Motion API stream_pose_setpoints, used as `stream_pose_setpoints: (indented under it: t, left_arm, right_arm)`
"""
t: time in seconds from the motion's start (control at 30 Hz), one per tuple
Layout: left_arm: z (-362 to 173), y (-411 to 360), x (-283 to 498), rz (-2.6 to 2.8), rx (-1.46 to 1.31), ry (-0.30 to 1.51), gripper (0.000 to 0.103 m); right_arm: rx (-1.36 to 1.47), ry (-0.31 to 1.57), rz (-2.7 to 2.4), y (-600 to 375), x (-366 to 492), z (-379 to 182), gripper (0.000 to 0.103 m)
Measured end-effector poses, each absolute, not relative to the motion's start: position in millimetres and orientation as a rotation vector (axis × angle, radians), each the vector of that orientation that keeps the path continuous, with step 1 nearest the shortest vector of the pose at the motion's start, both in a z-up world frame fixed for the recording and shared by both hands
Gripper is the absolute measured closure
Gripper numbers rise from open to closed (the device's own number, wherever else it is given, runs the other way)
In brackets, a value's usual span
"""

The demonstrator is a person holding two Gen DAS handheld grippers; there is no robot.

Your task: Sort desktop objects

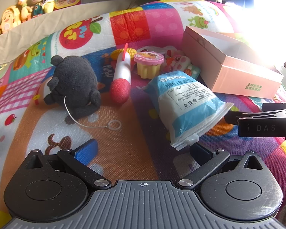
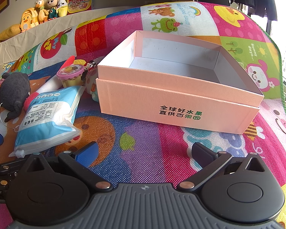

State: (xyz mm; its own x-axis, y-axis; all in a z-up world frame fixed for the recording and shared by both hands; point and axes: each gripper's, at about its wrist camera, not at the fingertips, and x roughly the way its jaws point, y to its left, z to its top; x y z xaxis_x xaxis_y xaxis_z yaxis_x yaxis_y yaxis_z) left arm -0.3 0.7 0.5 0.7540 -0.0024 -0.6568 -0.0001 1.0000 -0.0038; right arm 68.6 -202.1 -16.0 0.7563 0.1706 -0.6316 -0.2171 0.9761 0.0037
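So the whole pile is sitting on a colourful play mat [image 2: 143,133] spread over what looks like a tabletop, and the pink box [image 2: 173,103] is parked open on the right with nothing visible in it, which makes sense as the drop-off spot for the sorting. Everything else is clustered to its left so each item only needs a short trip over.

The left tool [image 1: 143,152] is hovering low over the mat with its jaws spread wide, gripping nothing. The blue and white pouch [image 1: 188,106] is lying flat right in front of it, zipper end pointing near, its near corner just over the tool's right finger, so that's probably the first pick since it's the closest and biggest thing in the way. The right tool [image 2: 145,152] is also gaping wide and empty, aimed straight at the box's near wall, probably waiting there to steady the box or take a handoff.

Further out, the dark grey plush [image 1: 74,87] is lying on its side at the left with its pull cord and ring [image 1: 115,125] trailing toward the near side. The red-tipped foam stick [image 1: 122,78] is lying just right of it, and the yellow toy cup with a pink lid [image 1: 148,63] is standing upright behind the pouch. There's a small pink and white toy [image 1: 178,63] wedged between the cup and the box; hard to say what it is, glare is washing out that side.
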Motion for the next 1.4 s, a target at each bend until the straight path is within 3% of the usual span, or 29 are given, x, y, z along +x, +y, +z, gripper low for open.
stream_pose_setpoints:
  t: [1.13, 1.4]
  left_arm:
    - [4, 3, 1, -0.035, 0.011, 0.757, 0.000]
    - [11, 12, -13, -0.076, -0.109, 0.706, 0.000]
  right_arm:
    - [-0.082, 0.720, 0.228, -217, 3, -12, 0.000]
    - [-0.081, 0.719, 0.227, -217, 4, -12, 0.000]
